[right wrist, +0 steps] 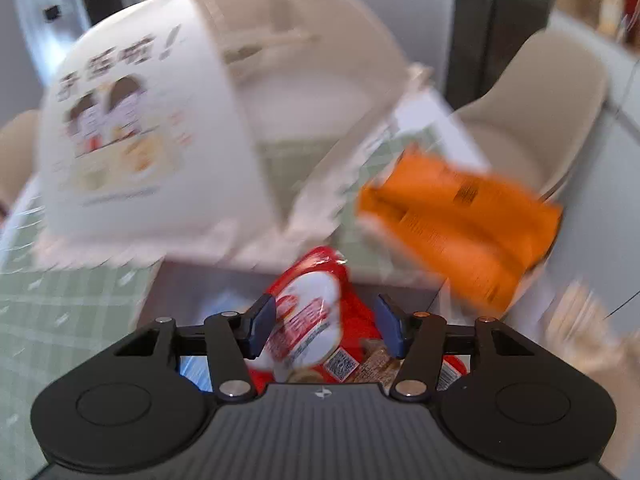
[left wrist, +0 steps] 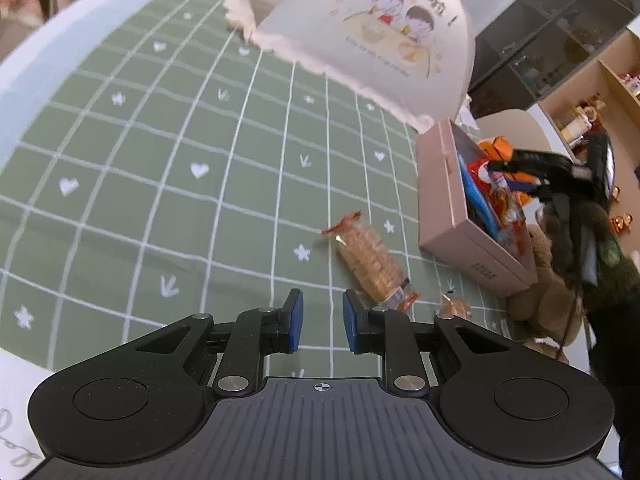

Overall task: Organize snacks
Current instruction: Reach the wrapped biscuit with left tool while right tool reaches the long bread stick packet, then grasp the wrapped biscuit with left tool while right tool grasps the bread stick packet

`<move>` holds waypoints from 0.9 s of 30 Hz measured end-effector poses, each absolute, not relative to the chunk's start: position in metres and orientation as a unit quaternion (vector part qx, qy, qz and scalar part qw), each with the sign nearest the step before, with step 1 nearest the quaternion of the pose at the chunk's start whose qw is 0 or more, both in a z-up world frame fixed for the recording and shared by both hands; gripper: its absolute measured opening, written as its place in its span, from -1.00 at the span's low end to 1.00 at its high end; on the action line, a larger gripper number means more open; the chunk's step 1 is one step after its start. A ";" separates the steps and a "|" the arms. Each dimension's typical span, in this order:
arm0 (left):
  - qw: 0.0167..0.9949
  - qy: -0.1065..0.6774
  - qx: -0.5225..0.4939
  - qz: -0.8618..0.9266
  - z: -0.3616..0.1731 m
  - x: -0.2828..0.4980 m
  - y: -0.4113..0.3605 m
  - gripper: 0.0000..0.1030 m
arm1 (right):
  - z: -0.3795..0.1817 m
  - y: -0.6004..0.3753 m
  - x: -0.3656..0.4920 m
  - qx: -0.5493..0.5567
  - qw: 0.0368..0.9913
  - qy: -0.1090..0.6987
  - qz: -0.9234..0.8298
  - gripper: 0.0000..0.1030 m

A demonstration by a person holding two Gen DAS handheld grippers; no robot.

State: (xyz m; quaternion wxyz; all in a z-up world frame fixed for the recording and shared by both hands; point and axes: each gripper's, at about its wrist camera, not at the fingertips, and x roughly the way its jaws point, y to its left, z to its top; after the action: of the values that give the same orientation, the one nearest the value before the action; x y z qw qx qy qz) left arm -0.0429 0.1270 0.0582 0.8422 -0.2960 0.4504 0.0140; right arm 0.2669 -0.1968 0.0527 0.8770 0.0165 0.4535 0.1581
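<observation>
In the left wrist view a clear pack of round crackers lies on the green checked tablecloth, just ahead and right of my open, empty left gripper. A small wrapped snack lies to its right. A pink box at the right holds several snack packs. My right gripper hovers over that box. In the right wrist view my right gripper is open above a red and white snack pack inside the box; an orange pack stands at the box's far right.
A white domed food cover with a cartoon print stands behind the box; it also shows in the right wrist view. A beige chair and shelves lie beyond the table. A plush bear sits at the table's right edge.
</observation>
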 end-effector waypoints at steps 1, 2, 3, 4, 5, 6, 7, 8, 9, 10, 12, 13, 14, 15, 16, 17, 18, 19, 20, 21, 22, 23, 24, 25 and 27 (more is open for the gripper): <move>0.840 0.452 -0.299 0.008 0.055 -0.041 0.126 -0.52 | 0.048 -0.198 0.260 0.024 0.866 0.469 0.170 0.05; 0.840 0.453 -0.299 0.001 0.055 -0.039 0.123 -0.52 | 0.047 -0.199 0.252 0.036 0.855 0.484 0.181 0.05; 0.839 0.454 -0.299 -0.006 0.054 -0.036 0.120 -0.52 | 0.045 -0.201 0.243 0.046 0.845 0.497 0.189 0.05; 0.839 0.455 -0.298 -0.014 0.054 -0.032 0.116 -0.52 | 0.047 -0.203 0.230 0.049 0.845 0.496 0.193 0.05; 0.839 0.455 -0.297 -0.019 0.054 -0.029 0.113 -0.52 | 0.051 -0.206 0.218 0.049 0.848 0.491 0.196 0.05; 0.840 0.455 -0.294 -0.022 0.055 -0.024 0.110 -0.52 | 0.058 -0.209 0.201 0.052 0.854 0.477 0.202 0.05; 0.841 0.456 -0.291 -0.020 0.054 -0.020 0.108 -0.52 | 0.065 -0.212 0.184 0.052 0.861 0.462 0.206 0.05; 0.840 0.458 -0.290 -0.015 0.053 -0.016 0.107 -0.52 | 0.071 -0.212 0.165 0.046 0.868 0.448 0.209 0.08; 0.838 0.461 -0.291 -0.005 0.051 -0.011 0.108 -0.52 | 0.075 -0.212 0.151 0.038 0.871 0.443 0.210 0.19; 0.836 0.463 -0.295 0.003 0.049 -0.008 0.108 -0.52 | 0.077 -0.211 0.135 0.030 0.873 0.439 0.211 0.26; 0.830 0.462 -0.311 0.021 0.043 0.003 0.112 -0.52 | 0.078 -0.208 0.107 0.013 0.872 0.438 0.216 0.41; 0.829 0.460 -0.318 0.025 0.042 0.008 0.113 -0.52 | 0.076 -0.204 0.090 -0.003 0.871 0.439 0.220 0.41; 0.828 0.459 -0.322 0.028 0.040 0.013 0.113 -0.52 | 0.075 -0.201 0.077 -0.019 0.872 0.438 0.219 0.41; 0.827 0.460 -0.320 0.029 0.039 0.019 0.112 -0.52 | 0.072 -0.198 0.061 -0.040 0.875 0.432 0.214 0.41; 0.828 0.463 -0.316 0.028 0.038 0.025 0.110 -0.52 | 0.070 -0.195 0.048 -0.060 0.879 0.426 0.206 0.41; 0.828 0.467 -0.310 0.023 0.038 0.030 0.106 -0.52 | 0.065 -0.191 0.034 -0.081 0.881 0.423 0.195 0.42; 0.828 0.471 -0.303 0.015 0.037 0.035 0.101 -0.52 | 0.063 -0.190 0.024 -0.088 0.881 0.424 0.189 0.42; 0.829 0.476 -0.293 0.009 0.037 0.040 0.096 -0.51 | 0.060 -0.191 0.017 -0.086 0.880 0.428 0.186 0.42; 0.831 0.481 -0.280 0.004 0.035 0.044 0.090 -0.51 | 0.056 -0.192 0.010 -0.074 0.876 0.437 0.188 0.42; 0.832 0.490 -0.260 -0.003 0.033 0.050 0.082 -0.51 | 0.052 -0.194 0.003 -0.064 0.872 0.446 0.191 0.43; 0.833 0.498 -0.240 -0.007 0.031 0.054 0.074 -0.47 | 0.048 -0.193 -0.001 -0.055 0.867 0.456 0.195 0.43; 0.837 0.499 -0.224 -0.012 0.030 0.057 0.067 -0.30 | 0.042 -0.192 -0.006 -0.051 0.863 0.463 0.197 0.43; 0.841 0.499 -0.207 -0.015 0.030 0.059 0.061 -0.19 | 0.038 -0.191 -0.010 -0.052 0.861 0.467 0.196 0.43; 0.847 0.499 -0.186 -0.017 0.030 0.060 0.054 -0.16 | 0.033 -0.188 -0.014 -0.056 0.859 0.470 0.194 0.43; 0.858 0.493 -0.143 -0.018 0.034 0.058 0.043 -0.14 | 0.026 -0.185 -0.020 -0.055 0.858 0.474 0.192 0.45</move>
State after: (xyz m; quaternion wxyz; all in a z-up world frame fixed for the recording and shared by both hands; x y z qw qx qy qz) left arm 0.0582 0.0434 0.0339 0.8579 -0.1427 0.4933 -0.0178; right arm -0.0201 -0.1847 0.0259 0.8577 -0.0546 0.4739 0.1916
